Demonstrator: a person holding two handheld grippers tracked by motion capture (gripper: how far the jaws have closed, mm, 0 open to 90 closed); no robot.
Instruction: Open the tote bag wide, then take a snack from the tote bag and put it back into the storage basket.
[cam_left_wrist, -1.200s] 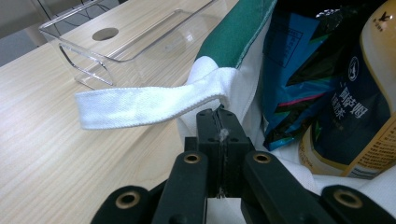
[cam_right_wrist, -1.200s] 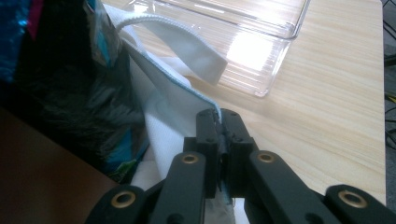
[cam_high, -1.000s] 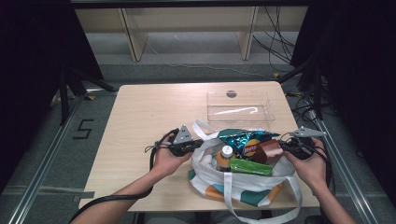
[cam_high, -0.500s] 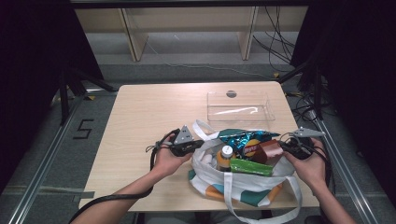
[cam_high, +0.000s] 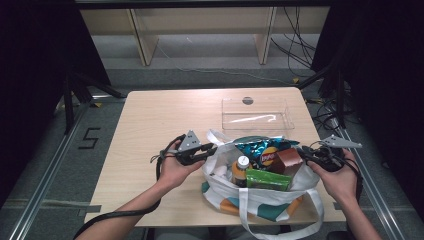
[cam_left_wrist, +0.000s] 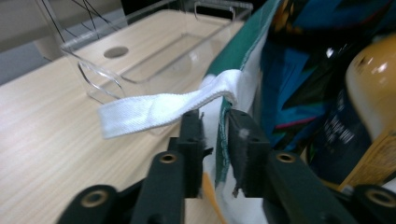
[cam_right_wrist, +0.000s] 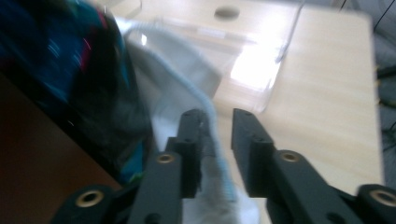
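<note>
The left gripper (cam_high: 209, 150) lies level at the left rim of the bag (cam_high: 260, 197), and its jaws have just been opening: in the left gripper view they stand a little apart with the bag's green-and-white edge (cam_left_wrist: 223, 140) hanging in the gap, the pads no longer pinching it. A white strap (cam_left_wrist: 159, 109) loops off that edge just above the jaw tips and sticks out over the table (cam_high: 150, 130). The right gripper (cam_high: 306, 156) sits at the bag's right rim, and its jaws have just been opening as well; in the right gripper view, which is blurred, they are parted with the pale cloth edge (cam_right_wrist: 212, 135) lying against the left jaw and free of the other. Each gripper is held in one of the person's hands, left hand (cam_high: 175, 170) and right hand (cam_high: 340, 177), on either side of the bag. The bag stands on the near part of the table, between the hands, its mouth up. In it are a blue chip packet (cam_high: 265, 150), a brown box (cam_high: 287, 161), a green packet (cam_high: 267, 179) and a bottle (cam_high: 241, 169) with a white cap. Just behind the bag, farther from the person, a clear bin (cam_high: 256, 114) stands on the table.
</note>
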